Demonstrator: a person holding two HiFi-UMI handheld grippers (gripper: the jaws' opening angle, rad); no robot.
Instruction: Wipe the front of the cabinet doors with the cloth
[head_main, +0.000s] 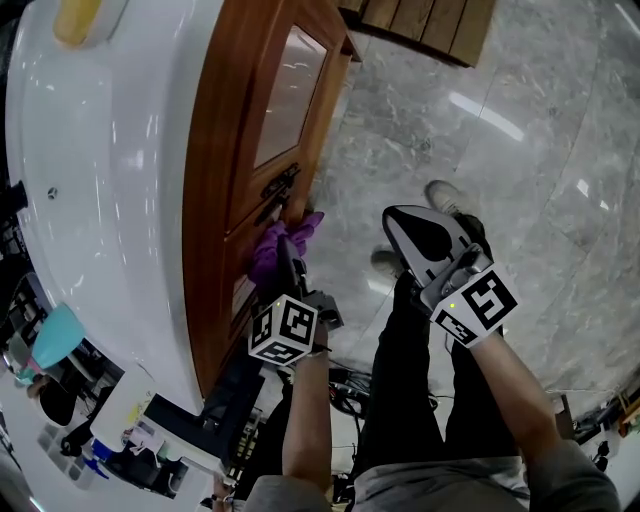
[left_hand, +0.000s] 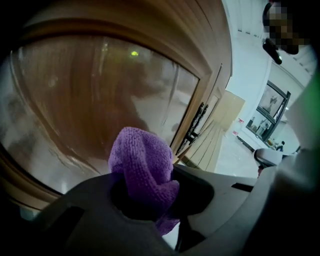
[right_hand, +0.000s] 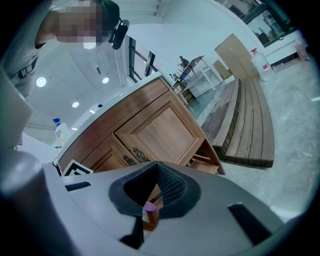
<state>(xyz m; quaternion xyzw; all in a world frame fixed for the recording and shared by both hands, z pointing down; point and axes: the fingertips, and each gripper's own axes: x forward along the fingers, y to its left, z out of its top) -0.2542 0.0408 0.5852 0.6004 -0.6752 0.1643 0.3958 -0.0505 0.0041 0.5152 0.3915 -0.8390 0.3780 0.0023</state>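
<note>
**A:** Where was the cloth, and what held it?

**B:** It was at the wooden cabinet (head_main: 215, 140), low on the front of a door (head_main: 262, 120) and just below the dark handles (head_main: 279, 190). It seemed to touch the wood. The purple cloth (head_main: 283, 243) was bunched in the left gripper (head_main: 291, 266), whose jaws pinched it tight. In the left gripper view it stood close before the glazed panel (left_hand: 85, 100).

**A:** And the other one?

**B:** The right gripper (head_main: 418, 232) hung well apart from the cabinet, over the floor. Its jaws were pressed together on nothing.

**A:** How should the wipe have gone?

**B:** In my judgement, with long overlapping strokes along the grain. The wad should lead so the hard jaw tips never met the glass. After that, short passes round the mouldings and handles.

**A:** The surroundings?

**B:** There was a glossy grey marble floor (head_main: 520, 130) and a shiny white countertop (head_main: 100, 150) above the doors. Dark wooden planks (head_main: 430, 25) lay beyond the cabinet's end.
</note>
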